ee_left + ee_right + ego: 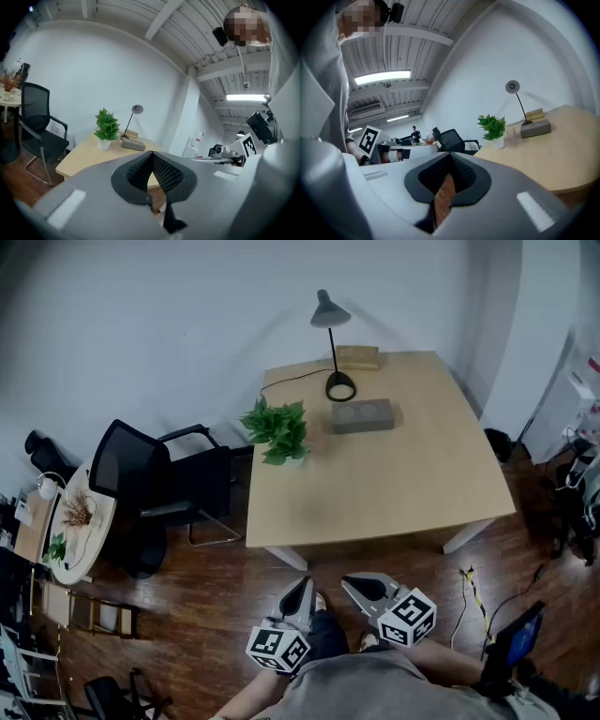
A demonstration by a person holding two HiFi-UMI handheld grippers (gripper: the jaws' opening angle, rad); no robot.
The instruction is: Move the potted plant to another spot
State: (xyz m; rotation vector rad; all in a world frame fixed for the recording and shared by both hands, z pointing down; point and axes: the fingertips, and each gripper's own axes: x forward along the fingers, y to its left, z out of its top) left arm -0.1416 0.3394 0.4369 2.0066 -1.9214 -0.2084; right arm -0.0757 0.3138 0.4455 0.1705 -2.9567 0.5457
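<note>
Head view: pale wood table [403,484] fills upper middle, top mostly bare, white legs, on dark wood-plank floor [197,615]. Plant [277,430] in small white pot stands upright at approx 9 o'c of the tabletop, just inside the edge. Grey box [362,415] lies near it at its 3 o'c, not touching. Lamp [340,386] base sits just beside box at box's 11 o'c; its cord runs off toward table's far-left corner. Tan block [357,356] at table's 12 o'c edge, next to plain white wall [141,334]. Black chair [155,484] at 9 o'c of table, close to it. Round side table [89,535] further out at 8 o'c w/ small items on it, too small to name. Loose cables [473,592] on floor at 5 o'c of table.

Both grippers at 6 o'c, low in view by person's body, well apart from table & plant, pointing toward table, about level. L gripper [306,583]: tips meet, nothing btwn them. R gripper [348,580]: closed too, empty.

Gripper views: ceiling [140,18] w/ exposed beams, tube light [246,97] on. The L one shows plant at approx 10 o'c beyond jaw tips, the R one at approx 1 o'c.
</note>
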